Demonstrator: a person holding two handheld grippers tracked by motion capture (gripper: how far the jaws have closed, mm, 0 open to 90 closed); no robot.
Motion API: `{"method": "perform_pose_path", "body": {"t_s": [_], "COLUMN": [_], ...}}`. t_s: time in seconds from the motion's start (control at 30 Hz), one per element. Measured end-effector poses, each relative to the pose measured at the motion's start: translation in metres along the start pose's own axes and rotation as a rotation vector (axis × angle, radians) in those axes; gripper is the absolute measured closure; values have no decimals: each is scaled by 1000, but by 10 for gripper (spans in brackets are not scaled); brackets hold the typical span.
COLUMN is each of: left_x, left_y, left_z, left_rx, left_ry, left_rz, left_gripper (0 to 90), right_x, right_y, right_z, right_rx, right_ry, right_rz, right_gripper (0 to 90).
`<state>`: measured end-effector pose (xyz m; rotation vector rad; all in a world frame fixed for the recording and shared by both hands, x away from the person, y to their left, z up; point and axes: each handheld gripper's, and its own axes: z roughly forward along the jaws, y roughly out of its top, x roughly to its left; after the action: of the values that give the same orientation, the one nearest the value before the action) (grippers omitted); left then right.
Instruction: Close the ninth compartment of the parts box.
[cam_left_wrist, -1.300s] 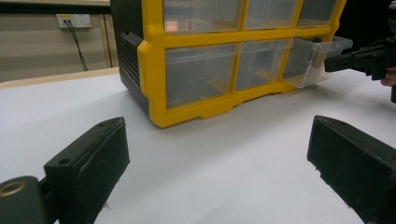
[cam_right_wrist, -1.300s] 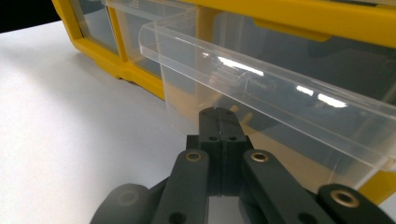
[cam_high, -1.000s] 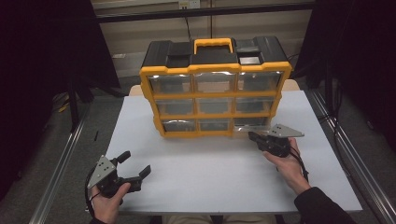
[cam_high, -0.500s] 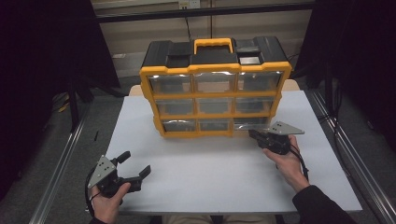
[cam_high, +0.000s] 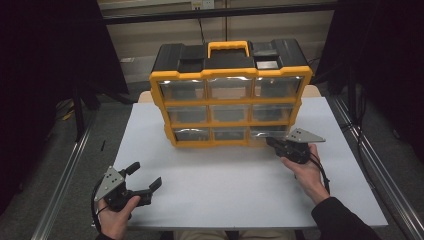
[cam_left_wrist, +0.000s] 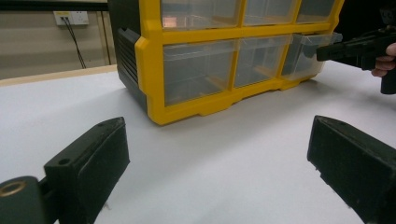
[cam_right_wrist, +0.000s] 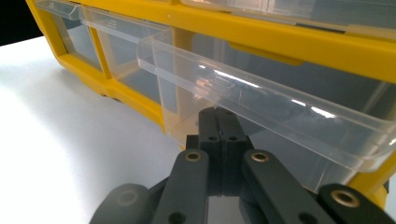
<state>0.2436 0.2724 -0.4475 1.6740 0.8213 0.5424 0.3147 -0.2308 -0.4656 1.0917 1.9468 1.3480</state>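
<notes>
Right gripper (cam_high: 274, 143) fingers pressed together, nothing pinched, tips just under the lip of the bottom-right drawer (cam_right_wrist: 261, 100), which sits slightly out of the organizer (cam_high: 230, 90) straight ahead. Left gripper (cam_high: 145, 177) fingers spread, well apart on the table (cam_high: 225, 190).

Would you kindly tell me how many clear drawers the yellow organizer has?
9 in the organizer: three rows of three. The bottom-right drawer sits pulled slightly out.
</notes>
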Motion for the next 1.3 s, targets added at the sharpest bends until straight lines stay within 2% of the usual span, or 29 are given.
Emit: {"method": "perform_pose_path", "body": {"t_s": [0.4,0.43,0.87,1.3], "left_x": [0,0,0,0], "left_y": [0,0,0,0], "left_z": [0,0,0,0], "left_rx": [-2,-1,1,2], "left_ry": [1,0,-3,-5], "left_rz": [-6,-1,0,0], "left_gripper": [53,53,53,53], "right_x": [-3,-4,-7,-7], "right_y": [0,0,1,2], "right_z": [4,4,8,12], "right_rx": [-6,-3,2,-1], "right_ry": [-18,-13,-24,-29], "right_rz": [19,7,19,10], "right_gripper": [900,900,900,900]}}
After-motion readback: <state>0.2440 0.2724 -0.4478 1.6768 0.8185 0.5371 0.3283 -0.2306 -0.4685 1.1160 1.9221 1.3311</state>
